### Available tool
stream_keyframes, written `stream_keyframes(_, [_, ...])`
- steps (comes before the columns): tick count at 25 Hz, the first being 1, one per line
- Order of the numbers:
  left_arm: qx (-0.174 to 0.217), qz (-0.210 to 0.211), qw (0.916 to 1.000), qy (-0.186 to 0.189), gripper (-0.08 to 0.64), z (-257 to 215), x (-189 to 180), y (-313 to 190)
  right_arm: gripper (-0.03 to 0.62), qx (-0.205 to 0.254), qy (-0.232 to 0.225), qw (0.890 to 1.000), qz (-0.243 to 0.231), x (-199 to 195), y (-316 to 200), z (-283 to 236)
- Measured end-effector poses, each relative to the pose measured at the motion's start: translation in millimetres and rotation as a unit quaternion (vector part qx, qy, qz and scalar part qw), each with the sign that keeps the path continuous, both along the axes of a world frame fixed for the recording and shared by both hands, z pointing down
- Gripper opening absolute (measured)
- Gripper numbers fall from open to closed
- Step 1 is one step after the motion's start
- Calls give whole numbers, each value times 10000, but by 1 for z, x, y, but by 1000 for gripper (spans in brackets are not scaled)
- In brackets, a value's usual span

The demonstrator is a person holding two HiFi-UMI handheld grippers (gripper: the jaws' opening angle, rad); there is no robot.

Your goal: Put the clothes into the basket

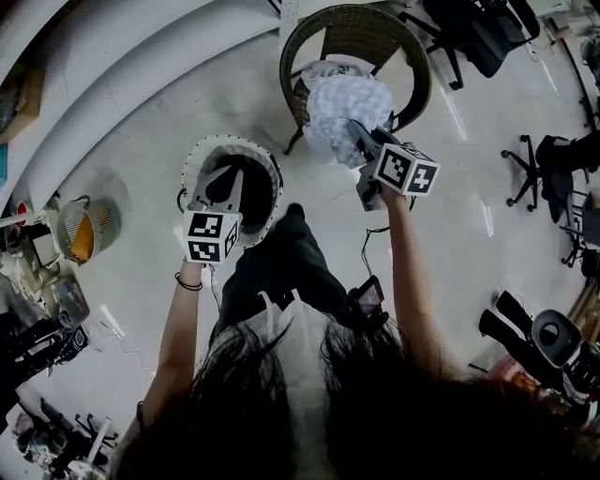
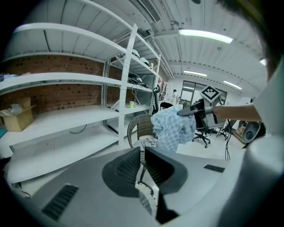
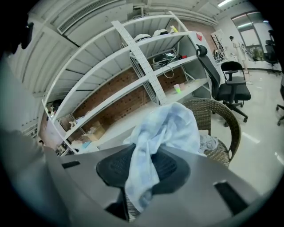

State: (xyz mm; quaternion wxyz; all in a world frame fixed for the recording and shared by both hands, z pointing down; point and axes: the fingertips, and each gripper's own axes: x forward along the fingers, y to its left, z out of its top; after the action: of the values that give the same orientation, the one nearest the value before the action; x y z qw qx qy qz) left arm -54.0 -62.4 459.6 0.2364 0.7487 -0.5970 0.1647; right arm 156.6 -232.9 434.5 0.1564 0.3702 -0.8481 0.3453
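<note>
My right gripper point(image 1: 361, 134) is shut on a light blue checked garment point(image 1: 337, 112), which hangs bunched over a wicker chair point(image 1: 319, 28). In the right gripper view the garment point(image 3: 173, 128) drapes out from between the jaws. Another pale cloth point(image 1: 328, 67) lies on the chair seat. A white basket point(image 1: 267, 173) with a dark inside hangs in front of the person. My left gripper point(image 1: 222, 187) is shut on its rim, a thin white strip point(image 2: 146, 195) between the jaws. The left gripper view shows the garment point(image 2: 171, 128) held up beside the chair point(image 2: 140, 126).
White metal shelving point(image 2: 128, 88) runs along the brick wall behind the chair. Black office chairs point(image 1: 553, 178) stand at the right. A small yellow basket point(image 1: 84, 230) and clutter sit on the floor at the left. The person's legs point(image 1: 281, 262) stand below the white basket.
</note>
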Motion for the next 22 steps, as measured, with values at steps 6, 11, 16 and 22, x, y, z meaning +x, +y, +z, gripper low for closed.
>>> stream_keyframes(6, [123, -501, 9986, 65, 29, -20, -46, 43, 103, 229, -249, 9980, -537, -55, 45, -65])
stream_keyframes(11, [147, -867, 9961, 29, 29, -21, -93, 91, 103, 412, -645, 9911, -1093, -123, 91, -108])
stream_keyframes(16, [31, -1400, 9901, 84, 29, -9, -129, 142, 103, 461, -874, 9802, -1713, -184, 140, -130])
stream_keyframes(22, [-133, -1912, 9813, 191, 29, 13, -156, 191, 103, 172, -849, 9684, -2338, -248, 187, -105])
